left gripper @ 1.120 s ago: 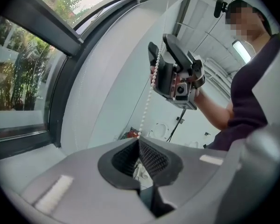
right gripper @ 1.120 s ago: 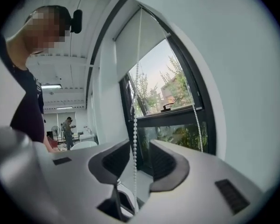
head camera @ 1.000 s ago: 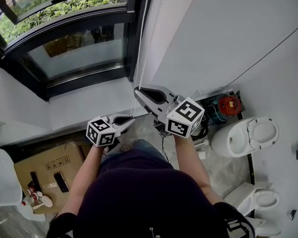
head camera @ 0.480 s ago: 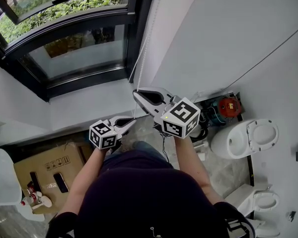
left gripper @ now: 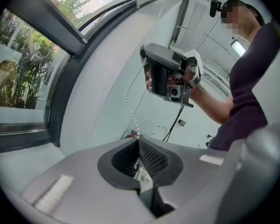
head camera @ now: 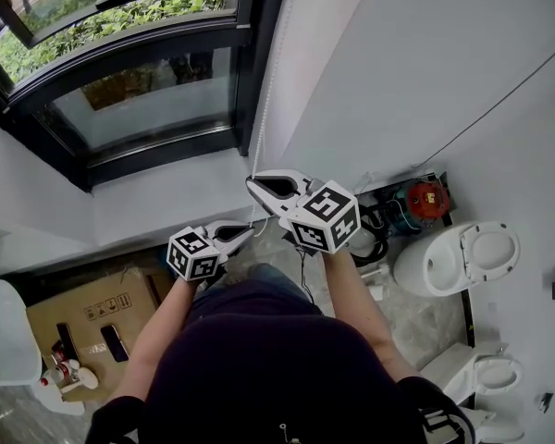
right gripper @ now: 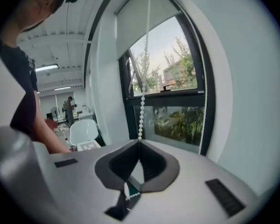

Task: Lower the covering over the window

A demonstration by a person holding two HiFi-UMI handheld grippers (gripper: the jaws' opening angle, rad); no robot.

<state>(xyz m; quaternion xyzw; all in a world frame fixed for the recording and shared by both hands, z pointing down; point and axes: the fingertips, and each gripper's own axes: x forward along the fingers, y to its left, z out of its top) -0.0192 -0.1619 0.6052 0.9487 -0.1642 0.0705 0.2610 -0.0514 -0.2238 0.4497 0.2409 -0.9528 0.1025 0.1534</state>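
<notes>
- white roller blind (right gripper: 130,27) — the covering. it sits rolled up at the top of the black-framed window (head camera: 157,146). in the right gripper view its lower edge lies high in the opening, and most of the glass below it is bare.
- white beaded pull chain (head camera: 266,91): it runs down beside the window's right frame, close to the wall, and ends in both tools. a second strand of beads hangs against the frame in the right gripper view.
- right gripper (head camera: 250,183): clenched on the chain, with the beads entering at the jaw tips and a short tail of beads showing beneath the jaws. it has the higher hold of the two.
- left gripper (head camera: 248,230): also clamped on the chain at its tips. in the head view it is just below the right one and slightly to the left.
- change from a second ago: in the head view the right gripper now sits a little lower and further left, and its marker cube has turned. the chain above it runs in a straight line. this reads as a downward pulling stroke on the chain.
- unchanged: the left gripper, the window, and the brown cardboard box (head camera: 92,317) on the floor sit where they were.
- meaning for the task: the earlier pictures do not show the blind's edge, so whether it has come down cannot be told. judged from the bare glass, the lowering is at an early stage — more strokes look necessary.
</notes>
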